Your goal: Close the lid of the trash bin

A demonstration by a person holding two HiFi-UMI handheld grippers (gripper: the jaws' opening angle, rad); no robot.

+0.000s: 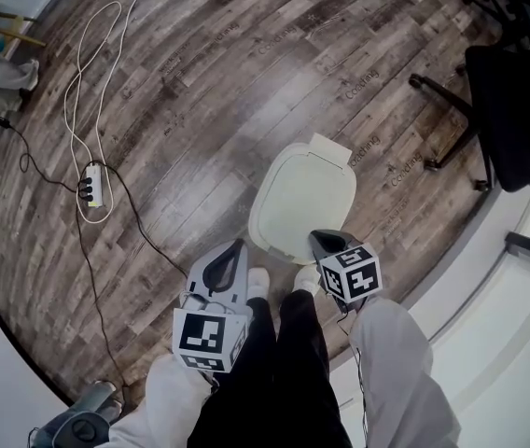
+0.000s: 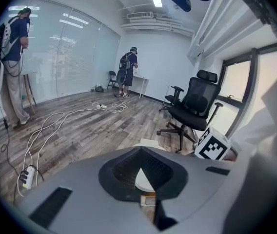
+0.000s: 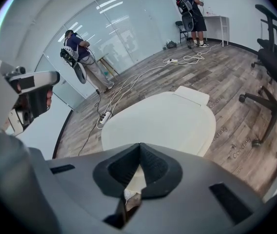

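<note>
The trash bin [image 1: 304, 199] stands on the wood floor just ahead of my feet, its cream lid lying flat and down over the rim. In the right gripper view the lid [image 3: 163, 121] fills the middle, directly beyond the jaws. My right gripper [image 1: 318, 241] hovers at the lid's near edge, shut and empty [image 3: 139, 146]. My left gripper [image 1: 237, 250] hangs to the left of the bin, beside it and apart from it, also shut with nothing in it [image 2: 141, 151]. A sliver of the lid [image 2: 150, 143] shows past its jaws.
A black office chair [image 1: 508, 101] stands at the right by the white wall. A power strip [image 1: 90, 187] with white cable [image 1: 97, 54] lies on the floor to the left. Two people [image 2: 128, 72] stand far off near the glass wall.
</note>
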